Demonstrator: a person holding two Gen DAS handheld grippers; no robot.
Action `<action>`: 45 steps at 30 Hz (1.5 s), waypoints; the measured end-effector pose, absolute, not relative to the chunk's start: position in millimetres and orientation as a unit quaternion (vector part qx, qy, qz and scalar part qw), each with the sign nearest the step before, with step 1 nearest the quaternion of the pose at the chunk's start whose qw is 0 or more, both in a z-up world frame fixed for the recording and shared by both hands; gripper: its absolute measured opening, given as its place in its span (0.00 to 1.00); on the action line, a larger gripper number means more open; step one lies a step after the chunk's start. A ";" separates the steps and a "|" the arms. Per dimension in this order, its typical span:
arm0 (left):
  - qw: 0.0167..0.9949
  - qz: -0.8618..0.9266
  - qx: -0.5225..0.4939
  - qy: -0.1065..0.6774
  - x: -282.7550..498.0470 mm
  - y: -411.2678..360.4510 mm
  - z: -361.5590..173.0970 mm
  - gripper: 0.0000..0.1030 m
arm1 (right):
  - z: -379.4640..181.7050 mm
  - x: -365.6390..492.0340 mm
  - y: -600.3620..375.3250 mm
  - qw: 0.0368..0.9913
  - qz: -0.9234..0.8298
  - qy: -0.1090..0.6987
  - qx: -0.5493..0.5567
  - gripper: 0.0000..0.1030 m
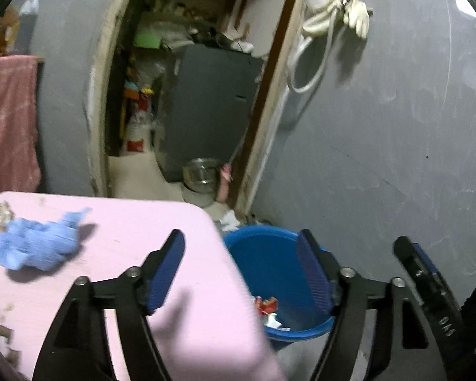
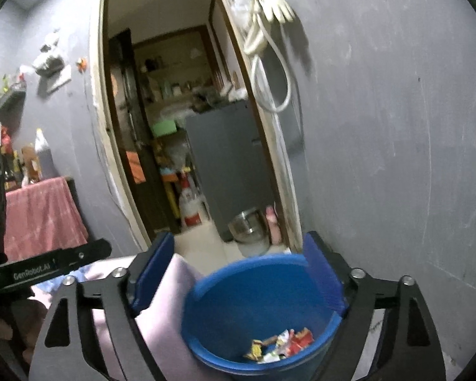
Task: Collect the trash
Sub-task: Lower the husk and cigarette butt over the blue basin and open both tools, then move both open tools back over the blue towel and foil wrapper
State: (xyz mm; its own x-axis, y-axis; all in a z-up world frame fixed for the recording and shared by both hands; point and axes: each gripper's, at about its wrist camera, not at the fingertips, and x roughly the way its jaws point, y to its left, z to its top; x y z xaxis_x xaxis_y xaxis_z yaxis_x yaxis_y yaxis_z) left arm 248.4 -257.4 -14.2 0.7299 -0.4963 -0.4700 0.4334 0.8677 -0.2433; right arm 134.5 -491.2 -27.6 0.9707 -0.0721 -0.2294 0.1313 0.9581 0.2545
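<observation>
A blue bucket (image 1: 269, 270) (image 2: 254, 301) stands on the floor beside a pink table (image 1: 127, 216) (image 2: 161, 317). Colourful wrappers (image 1: 268, 309) (image 2: 282, 343) lie at the bucket's bottom. On the table's left part rests a crumpled blue cloth (image 1: 35, 247), with small paper scraps (image 1: 0, 216) near the edge. My left gripper (image 1: 241, 254) hangs open over the table corner and the bucket's rim, with nothing between its pads. My right gripper (image 2: 239, 254) is open and empty above the bucket. One finger of the right gripper (image 1: 422, 270) shows at the left wrist view's right side.
A grey wall rises behind the bucket, with a white hose and glove (image 1: 333, 16) hung on it. An open doorway shows a grey fridge (image 1: 206, 104), a steel bowl (image 1: 201, 174) and bottles on the floor. A pink towel (image 1: 9, 120) hangs at the left.
</observation>
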 end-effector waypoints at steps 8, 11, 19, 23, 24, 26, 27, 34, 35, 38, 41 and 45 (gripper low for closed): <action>0.951 -0.207 -0.067 0.220 221.6 -183.0 14.1 0.90 | 1.8 120.1 -445.7 0.989 -0.032 0.067 0.129 1.00; 0.956 -0.180 -0.077 0.218 209.7 -146.5 19.3 0.90 | 10.2 118.8 -427.1 0.989 -0.018 0.068 0.127 1.00; 0.966 -0.103 -0.067 0.230 196.1 -66.3 11.5 0.94 | 25.4 128.7 -370.4 0.989 0.022 0.088 0.117 1.00; 0.966 -0.067 -0.064 0.241 202.3 -32.1 2.8 0.94 | 24.4 144.0 -339.3 0.988 0.040 0.107 0.106 1.00; 0.965 -0.060 -0.065 0.246 205.0 -23.6 0.9 0.94 | 23.6 148.6 -333.0 0.987 0.044 0.112 0.105 1.00; 0.964 -0.048 -0.065 0.254 212.6 -9.1 -3.0 0.94 | 20.4 159.1 -318.6 0.985 0.055 0.125 0.104 1.00; 0.963 -0.044 -0.065 0.258 216.5 -4.6 -4.8 0.94 | 19.2 165.5 -312.3 0.984 0.061 0.131 0.103 1.00; 0.953 -0.025 -0.077 0.293 252.6 19.9 -26.7 0.94 | 2.8 212.2 -276.0 0.974 0.095 0.183 0.093 1.00; 0.951 -0.026 -0.079 0.297 258.4 20.8 -29.2 0.94 | -0.3 220.0 -271.5 0.972 0.098 0.194 0.089 1.00; 0.947 -0.023 -0.078 0.310 276.4 22.8 -37.7 0.94 | -10.6 242.5 -258.5 0.966 0.102 0.224 0.078 1.00; 0.940 -0.028 -0.089 0.327 291.5 28.0 -44.9 0.94 | -21.5 259.7 -248.5 0.959 0.113 0.250 0.079 1.00; 0.926 -0.045 -0.121 0.356 308.5 39.6 -55.1 0.90 | -39.7 282.4 -235.1 0.943 0.129 0.297 0.079 1.00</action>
